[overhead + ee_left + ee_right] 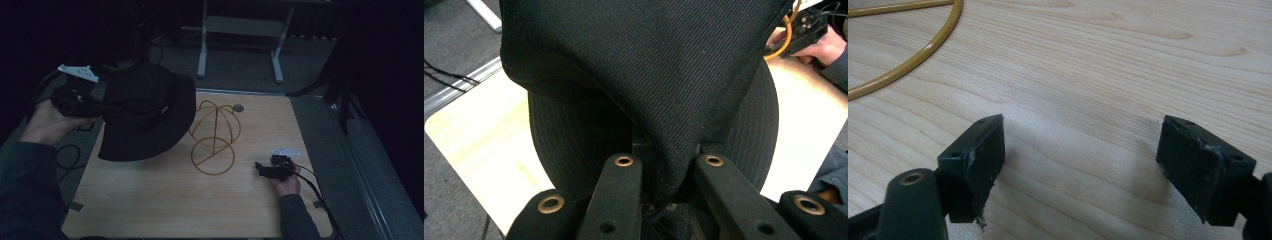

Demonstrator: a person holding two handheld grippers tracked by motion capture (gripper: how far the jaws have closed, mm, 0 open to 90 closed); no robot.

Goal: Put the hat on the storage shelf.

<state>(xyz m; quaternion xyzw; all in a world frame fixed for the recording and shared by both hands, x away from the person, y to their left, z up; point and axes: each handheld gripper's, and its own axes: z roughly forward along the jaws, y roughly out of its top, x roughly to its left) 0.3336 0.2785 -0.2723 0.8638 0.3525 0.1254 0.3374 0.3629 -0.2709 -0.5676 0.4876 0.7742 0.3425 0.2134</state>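
High view: left gripper (95,102) holds a black hat (145,112) above the pale wood worktop (165,200), beside a wire stand (215,137); dark room, grey floor. Left gripper view: jaws clamped on hat fabric. Right gripper view: right gripper (1080,165) jaws apart over bare worktop.

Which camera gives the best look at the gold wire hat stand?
The high view: the whole wire hat stand stands upright on the table, beside the black hat. The right gripper view catches just a curve of its base ring; the left gripper view, a sliver behind the hat.
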